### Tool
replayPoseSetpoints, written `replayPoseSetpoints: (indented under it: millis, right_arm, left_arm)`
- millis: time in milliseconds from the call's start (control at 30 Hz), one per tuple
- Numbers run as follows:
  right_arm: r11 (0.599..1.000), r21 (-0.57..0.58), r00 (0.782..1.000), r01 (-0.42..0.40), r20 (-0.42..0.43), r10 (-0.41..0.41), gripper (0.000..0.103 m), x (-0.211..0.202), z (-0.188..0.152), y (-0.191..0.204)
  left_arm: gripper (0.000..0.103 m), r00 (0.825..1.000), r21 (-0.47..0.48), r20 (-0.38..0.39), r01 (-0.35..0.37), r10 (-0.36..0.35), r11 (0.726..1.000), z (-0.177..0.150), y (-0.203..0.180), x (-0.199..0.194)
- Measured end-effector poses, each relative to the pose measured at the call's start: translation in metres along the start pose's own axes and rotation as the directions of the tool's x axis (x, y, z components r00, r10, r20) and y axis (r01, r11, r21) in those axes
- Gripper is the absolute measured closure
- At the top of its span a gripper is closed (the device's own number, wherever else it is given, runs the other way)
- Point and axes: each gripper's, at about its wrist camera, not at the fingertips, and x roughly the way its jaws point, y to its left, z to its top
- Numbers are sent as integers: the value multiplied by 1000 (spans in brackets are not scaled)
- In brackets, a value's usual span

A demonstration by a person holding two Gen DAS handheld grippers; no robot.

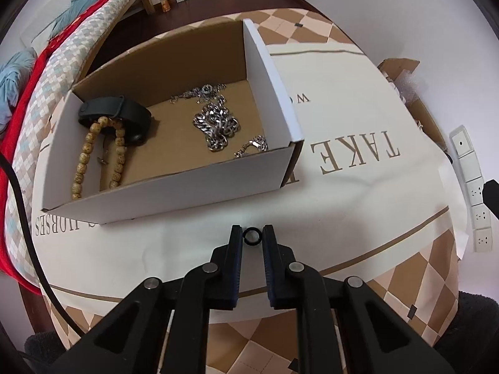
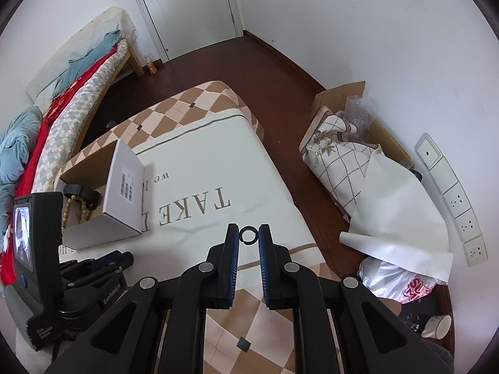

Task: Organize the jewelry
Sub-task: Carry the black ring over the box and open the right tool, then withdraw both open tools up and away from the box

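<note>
Left tongs (image 1: 252, 236) level, pinching a black ring (image 1: 251, 236); right tongs (image 2: 248, 234) likewise (another ring (image 2: 248, 235)).

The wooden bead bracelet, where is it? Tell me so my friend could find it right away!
Find the white cardboard box on the cream cloth. Look in its left end, where a black wristband leans on the wall. The wooden bead bracelet hangs from that band in a long loop of round tan beads, unlike the shiny silver chains on the right.
</note>
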Motion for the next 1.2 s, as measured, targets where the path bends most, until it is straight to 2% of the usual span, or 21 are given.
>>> replayPoseSetpoints:
  millis: [133,267,433,500,733,933,1000,1033,1067,1133,1200]
  right_arm:
    - [1000,-1,1000,-21,16,21,90,-10,4,5]
    - [997,-13,997,-70,29,71,90,-20,11,16]
    - [977,-35,977,-212,-24,211,90,-16,25,47]
    - [962,-60,963,-267,-54,264,90,-8,37,69]
    - [923,-137,926,-358,-174,334,90,33,77,144]
    - [924,-135,906,-359,-288,310,89,72,101,174]
    - [931,-139,904,-336,-324,278,89,84,106,177]
    - [936,-146,905,-319,-342,255,89,89,108,177]
    - [939,-147,905,-312,-345,247,86,90,109,177]
    - [937,-134,898,-324,-357,259,79,91,110,173]
    - [943,-136,907,-305,-344,244,67,87,113,170]
  left_arm:
    - [93,999,2,37,11,-11,1000,-3,6,-22]
    - [93,995,-1,92,39,-39,999,-3,26,-60]
    - [93,991,-88,108,90,-80,992,11,78,-91]
    - [93,990,-122,104,107,-95,987,25,98,-94]
    - [93,986,-176,42,165,-160,970,71,134,-77]
    - [90,971,-215,-44,222,-237,951,90,142,-59]
    - [85,966,-236,-54,233,-252,944,91,145,-57]
    - [72,967,-242,-57,230,-250,943,91,146,-57]
    - [52,968,-252,-54,224,-245,941,91,148,-58]
    - [39,972,-249,-30,219,-234,943,90,151,-63]
    - [39,978,-248,-10,198,-207,948,89,155,-70]
